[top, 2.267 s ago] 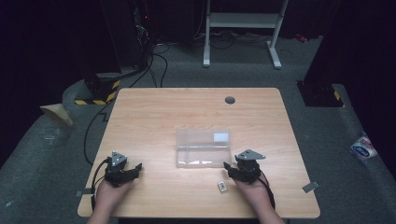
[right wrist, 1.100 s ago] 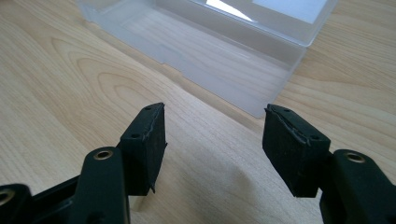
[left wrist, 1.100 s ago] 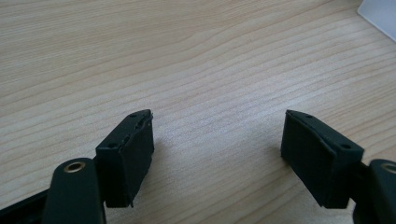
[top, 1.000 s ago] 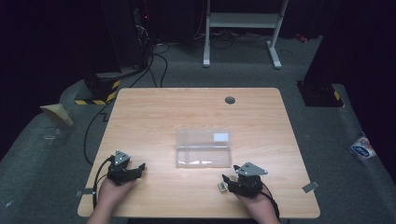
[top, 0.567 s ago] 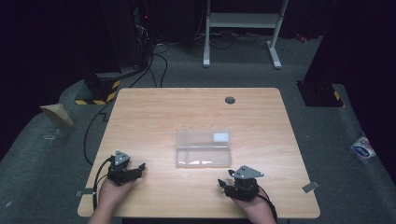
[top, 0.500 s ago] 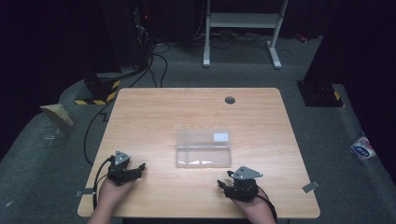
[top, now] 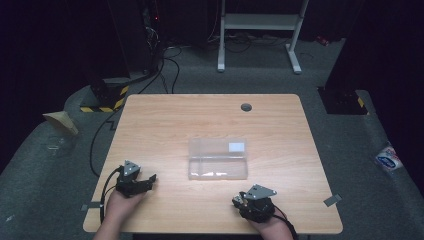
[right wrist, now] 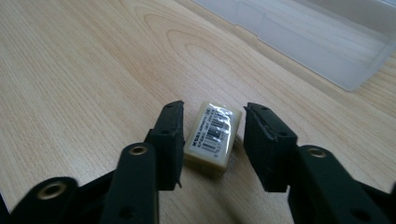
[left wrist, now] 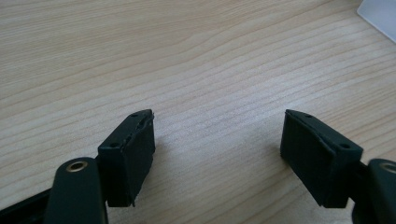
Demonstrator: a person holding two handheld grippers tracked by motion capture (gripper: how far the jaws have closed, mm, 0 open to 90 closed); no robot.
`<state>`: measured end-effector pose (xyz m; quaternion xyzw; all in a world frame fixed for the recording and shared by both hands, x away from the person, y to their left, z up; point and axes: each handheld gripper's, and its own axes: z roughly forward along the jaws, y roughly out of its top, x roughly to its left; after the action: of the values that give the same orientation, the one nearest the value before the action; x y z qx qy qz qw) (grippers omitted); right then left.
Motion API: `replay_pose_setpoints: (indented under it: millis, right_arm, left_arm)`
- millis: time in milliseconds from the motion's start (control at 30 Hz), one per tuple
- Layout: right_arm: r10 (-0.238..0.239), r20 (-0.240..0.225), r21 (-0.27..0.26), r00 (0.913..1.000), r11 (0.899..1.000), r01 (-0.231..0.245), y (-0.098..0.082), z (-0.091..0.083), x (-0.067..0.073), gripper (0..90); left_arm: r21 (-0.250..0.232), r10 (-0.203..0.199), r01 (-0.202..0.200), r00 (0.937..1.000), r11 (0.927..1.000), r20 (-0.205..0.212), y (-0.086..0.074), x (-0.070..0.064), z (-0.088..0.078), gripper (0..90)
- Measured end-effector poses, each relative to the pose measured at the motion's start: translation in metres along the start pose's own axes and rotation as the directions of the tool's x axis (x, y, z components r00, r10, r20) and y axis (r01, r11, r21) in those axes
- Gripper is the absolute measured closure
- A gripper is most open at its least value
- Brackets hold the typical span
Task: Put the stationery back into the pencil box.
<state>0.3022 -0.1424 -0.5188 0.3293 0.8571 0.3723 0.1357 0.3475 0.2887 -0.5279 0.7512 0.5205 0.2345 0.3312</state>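
Your right gripper [right wrist: 212,140] sits low in the right gripper view with its jaws partly open and just now closing in around the one eraser [right wrist: 214,134], a small cream block with a barcode label that lies flat on the table [right wrist: 74,70] in the middle of that frame; a thin gap shows on each side, so the pads are close beside it but not yet pressing, and you have no hold on it. In the high view that same gripper [top: 239,202] is at the lower right of centre, near the table's front edge, and the eraser is hard to make out at its tip. Your left gripper [left wrist: 217,144] stands wide open in the left gripper view, nothing between its jaws, bare wood under them; in the high view it [top: 150,180] is at the lower left, well apart from the right one. Farther up, at the centre of the high view, lies one clear plastic box [top: 218,158], long and shallow, with a white label near its upper right corner; its near wall [right wrist: 299,32] crosses the top of the right gripper view. Beyond it, toward the table's far edge, is one round dark grommet [top: 245,107]. Count: two grippers, one eraser, one box, one grommet
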Motion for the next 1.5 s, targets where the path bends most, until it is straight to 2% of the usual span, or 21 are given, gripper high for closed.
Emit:
replay_pose_setpoints:
  millis: [167, 333, 833, 1233, 1500]
  right_arm:
    - [0.000, 0.027, 0.006, 0.9996, 1.000, 0.000, -0.002, -0.002, 0.000, 66.8]
    - [-0.006, 0.043, 0.002, 0.9991, 1.000, 0.006, -0.002, -0.002, -0.003, 67.2]
    - [0.040, 0.065, -0.046, 0.9971, 0.998, -0.037, -0.002, -0.003, -0.021, 67.4]
    - [0.038, 0.096, -0.090, 0.9947, 0.995, -0.029, 0.006, -0.006, -0.020, 67.6]
    - [0.045, 0.107, -0.119, 0.9933, 0.992, -0.032, 0.017, -0.001, -0.021, 67.7]
  left_arm:
    - [0.001, 0.000, 0.000, 1.0000, 1.0000, 0.005, 0.003, -0.001, 0.003, 26.4]
    - [0.001, 0.003, -0.003, 1.0000, 1.0000, 0.005, 0.003, -0.001, 0.003, 26.4]
    - [0.001, -0.001, 0.001, 1.0000, 1.0000, 0.001, 0.005, -0.001, 0.005, 26.5]
    - [-0.002, 0.004, -0.004, 1.0000, 1.0000, 0.003, 0.003, -0.001, 0.004, 26.6]
    - [-0.006, 0.001, -0.001, 1.0000, 1.0000, 0.005, 0.002, -0.001, 0.003, 26.3]
